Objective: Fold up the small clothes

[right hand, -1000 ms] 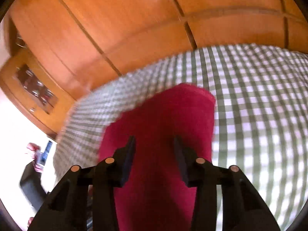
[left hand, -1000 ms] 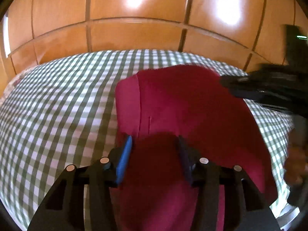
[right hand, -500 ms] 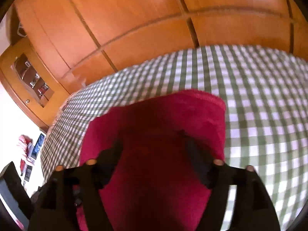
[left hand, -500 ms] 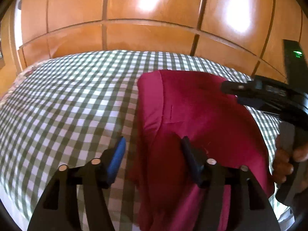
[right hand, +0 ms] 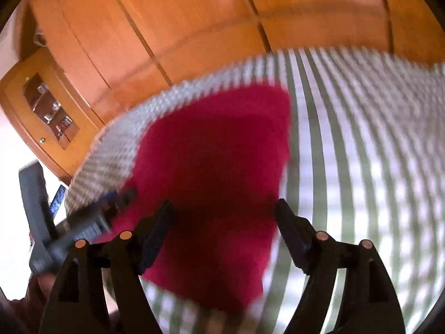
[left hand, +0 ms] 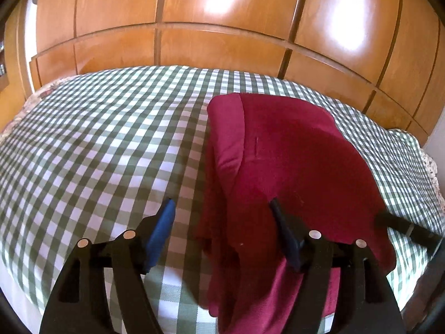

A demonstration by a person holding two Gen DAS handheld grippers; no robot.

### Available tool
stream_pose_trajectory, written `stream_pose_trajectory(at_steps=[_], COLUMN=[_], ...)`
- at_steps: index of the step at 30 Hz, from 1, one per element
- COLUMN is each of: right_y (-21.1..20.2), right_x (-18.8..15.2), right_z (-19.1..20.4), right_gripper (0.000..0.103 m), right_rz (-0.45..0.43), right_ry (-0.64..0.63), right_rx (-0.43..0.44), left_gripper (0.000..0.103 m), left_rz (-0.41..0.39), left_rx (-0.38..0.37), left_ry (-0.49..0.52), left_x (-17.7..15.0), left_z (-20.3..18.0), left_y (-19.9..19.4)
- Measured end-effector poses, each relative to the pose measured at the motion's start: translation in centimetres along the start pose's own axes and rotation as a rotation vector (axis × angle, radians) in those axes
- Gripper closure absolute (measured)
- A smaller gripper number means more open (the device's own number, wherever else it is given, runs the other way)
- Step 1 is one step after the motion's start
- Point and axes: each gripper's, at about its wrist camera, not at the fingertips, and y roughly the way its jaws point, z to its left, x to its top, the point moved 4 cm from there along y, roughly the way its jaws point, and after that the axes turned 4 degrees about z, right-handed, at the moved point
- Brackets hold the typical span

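A dark red garment (left hand: 281,161) lies folded on the green-and-white checked bedcover (left hand: 97,144), its near end hanging over the front edge. My left gripper (left hand: 221,206) is open and empty just above the garment's near left edge. The garment also shows, blurred, in the right wrist view (right hand: 222,161). My right gripper (right hand: 224,208) is open and empty above the garment's near part. The left gripper (right hand: 116,197) shows at the left of the right wrist view. A black tip of the right gripper (left hand: 403,226) shows at the right of the left wrist view.
Orange wooden wardrobe panels (left hand: 222,22) stand behind the bed. A wooden cabinet with small items (right hand: 47,108) stands at the far left in the right wrist view. The bedcover (right hand: 361,139) spreads to the right of the garment.
Both grippers have opened wider and drawn back from the garment. The left one shifted left, off the cloth's middle. The right view is now blurred by motion.
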Motion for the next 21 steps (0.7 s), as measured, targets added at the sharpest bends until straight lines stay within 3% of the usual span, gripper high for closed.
stream_pose_trajectory(at_steps=[3, 7, 11, 15, 19, 21], right_y=[0.6, 0.3, -1.4, -1.7, 2.1, 4.8], right_x=[-1.7, -1.1, 1.3, 4.7, 6.9, 7.2], right_z=[-0.3, 0.1, 0.0, -1.3, -1.8, -1.7], right_gripper=[0.026, 0.025, 0.012, 0.011, 0.014, 0.024], right_rz=[-0.019, 0.008, -0.026, -0.081, -0.013, 0.049], right_ry=[0.013, -0.006, 0.02, 0.07, 0.088, 0.089], right_rx=[0.022, 0.027, 0.121, 0.171, 0.181, 0.183], left_gripper=[0.033, 0.031, 0.031, 0.033, 0.038, 0.043], left_rz=[0.012, 0.045, 0.08, 0.081, 0.08, 0.083], left_rx=[-0.014, -0.103, -0.24, -0.301, -0.357, -0.39], left_ry=[0.005, -0.052, -0.121, -0.124, -0.125, -0.132], left_x=[-0.4, -0.7, -0.9, -1.0, -1.1, -1.1], left_z=[-0.1, 1.0, 2.6, 3.0, 3.0, 3.1], left_y=[0.4, 1.3, 2.1, 2.4, 2.6, 2.6])
